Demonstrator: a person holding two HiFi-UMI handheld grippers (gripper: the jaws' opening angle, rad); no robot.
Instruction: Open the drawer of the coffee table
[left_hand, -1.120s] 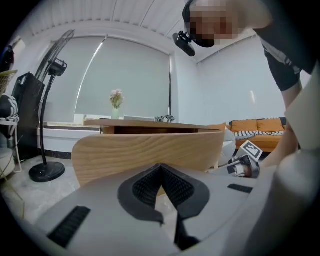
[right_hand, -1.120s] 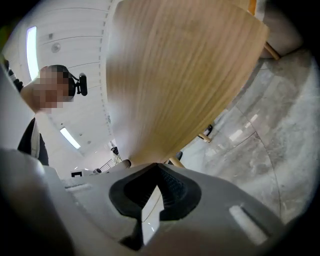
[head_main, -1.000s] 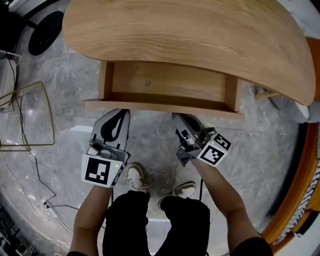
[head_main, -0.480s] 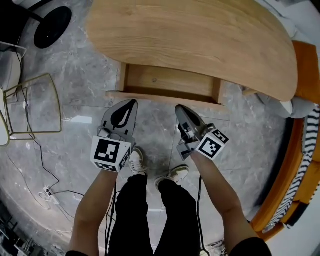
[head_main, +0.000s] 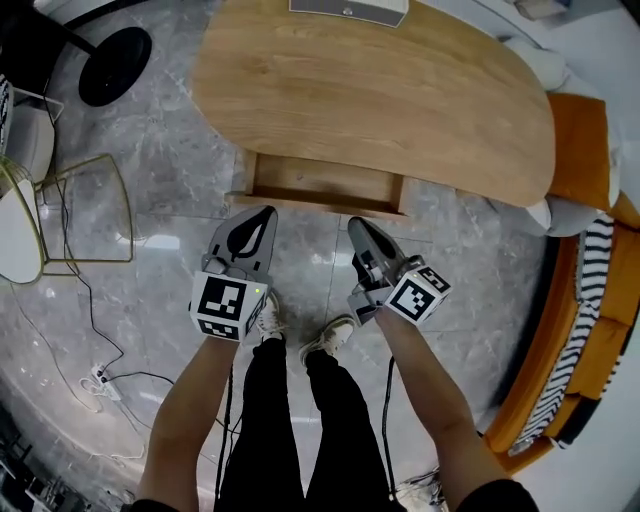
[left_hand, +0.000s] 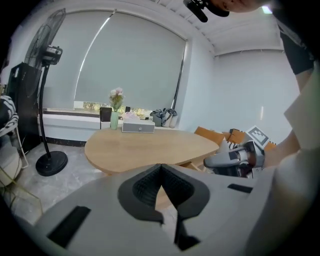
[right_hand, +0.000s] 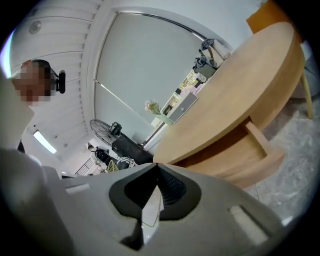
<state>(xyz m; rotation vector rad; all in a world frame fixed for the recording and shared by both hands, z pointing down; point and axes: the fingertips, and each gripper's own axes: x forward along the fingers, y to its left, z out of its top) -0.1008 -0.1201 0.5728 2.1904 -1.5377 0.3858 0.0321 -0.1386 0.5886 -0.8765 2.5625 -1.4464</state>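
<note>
The oval wooden coffee table (head_main: 400, 90) stands ahead of me, and its drawer (head_main: 322, 187) is pulled out from under the near edge, showing nothing inside. My left gripper (head_main: 260, 213) hangs just in front of the drawer's left half, jaws shut on nothing. To the right, my right gripper (head_main: 356, 225) is also shut and holds nothing, a little short of the drawer front. In the left gripper view the gripper (left_hand: 161, 167) points at the table top (left_hand: 150, 145). The right gripper view shows the gripper (right_hand: 156, 167) closed beside the open drawer (right_hand: 247, 155).
A fan's round black base (head_main: 113, 64) and a gold wire-frame stand (head_main: 75, 215) sit left of the table. Cables and a power strip (head_main: 95, 380) lie on the marble floor. An orange sofa (head_main: 575, 310) curves along the right. A grey box (head_main: 348, 9) sits on the table's far edge.
Both grippers and the head camera have risen, so the table and open drawer look smaller and lower. The grippers have drawn back slightly from the drawer front. The drawer stays open.
</note>
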